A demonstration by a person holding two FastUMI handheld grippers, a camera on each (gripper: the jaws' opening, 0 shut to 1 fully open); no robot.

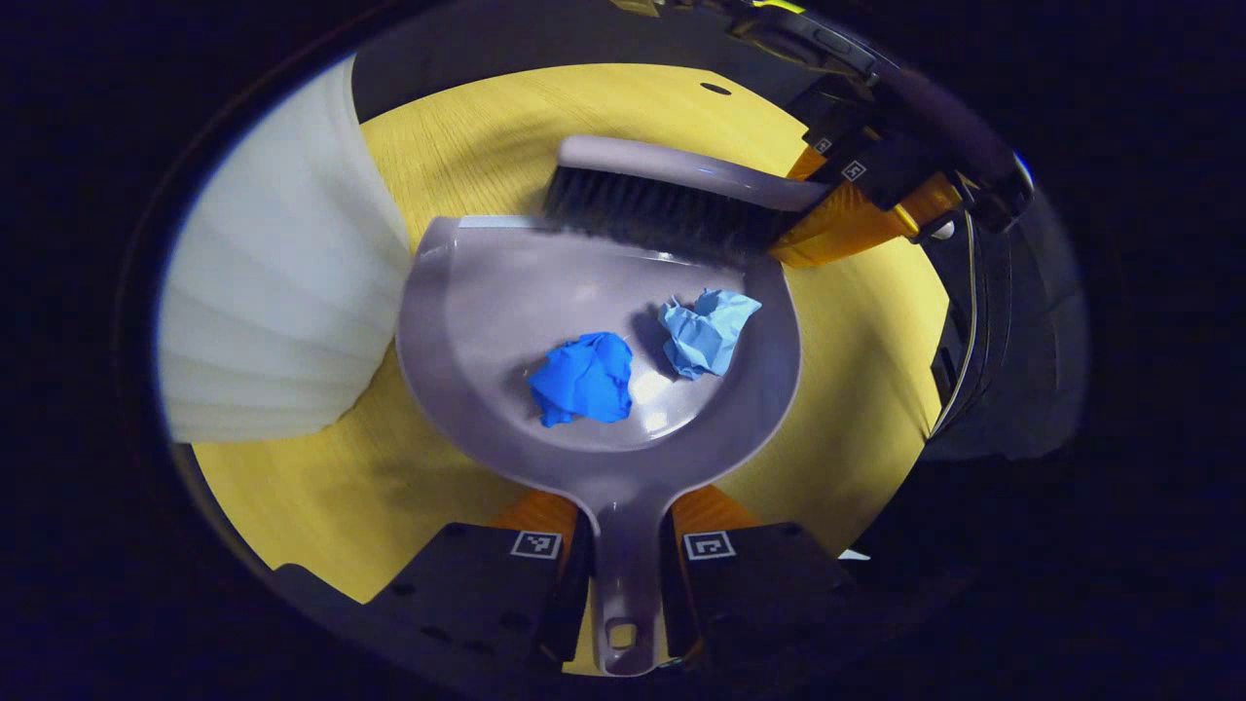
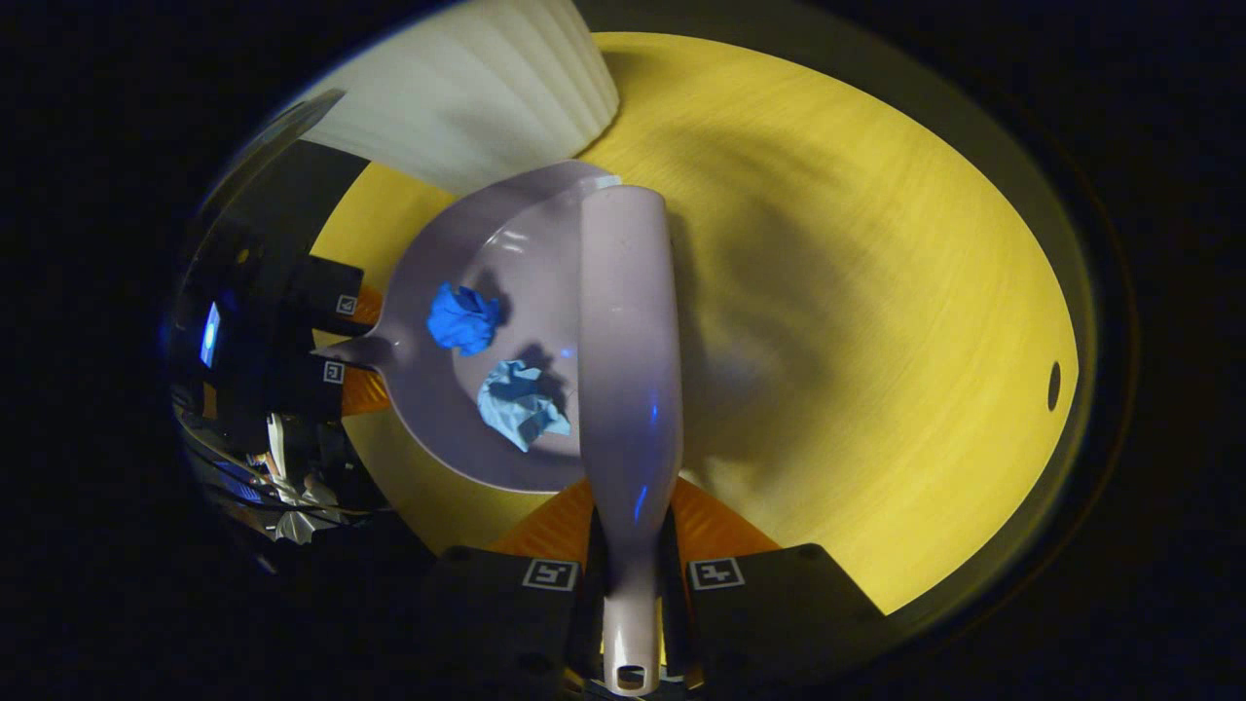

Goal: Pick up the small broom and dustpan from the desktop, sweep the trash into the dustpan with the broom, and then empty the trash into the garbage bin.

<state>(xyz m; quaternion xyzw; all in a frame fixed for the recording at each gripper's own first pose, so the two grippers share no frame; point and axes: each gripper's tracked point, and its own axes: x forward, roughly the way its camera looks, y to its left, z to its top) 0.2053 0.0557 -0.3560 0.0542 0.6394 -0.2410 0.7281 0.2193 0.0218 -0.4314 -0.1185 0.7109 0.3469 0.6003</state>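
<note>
**Holding both scraps in the pan**

Clamping the dustpan [image 1: 584,321] by its handle, our left gripper [image 1: 623,555] fingers keep it level so the dark blue wad [image 1: 582,378] and pale blue wad [image 1: 706,331] stay put. Our right gripper [image 2: 633,574] pinches the broom [image 2: 628,370] handle, bristles at the pan's lip as a barrier. The white ribbed bin [image 1: 282,292] stands just beside, on the yellow worktop [image 1: 857,341]; tipping comes next, we judge.

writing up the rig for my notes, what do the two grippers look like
Both the left gripper and the right gripper have blocky dark bodies, each finger block carrying a small square black-and-white marker tag. Thin cables run beside the right gripper where it appears in the left gripper view.
</note>
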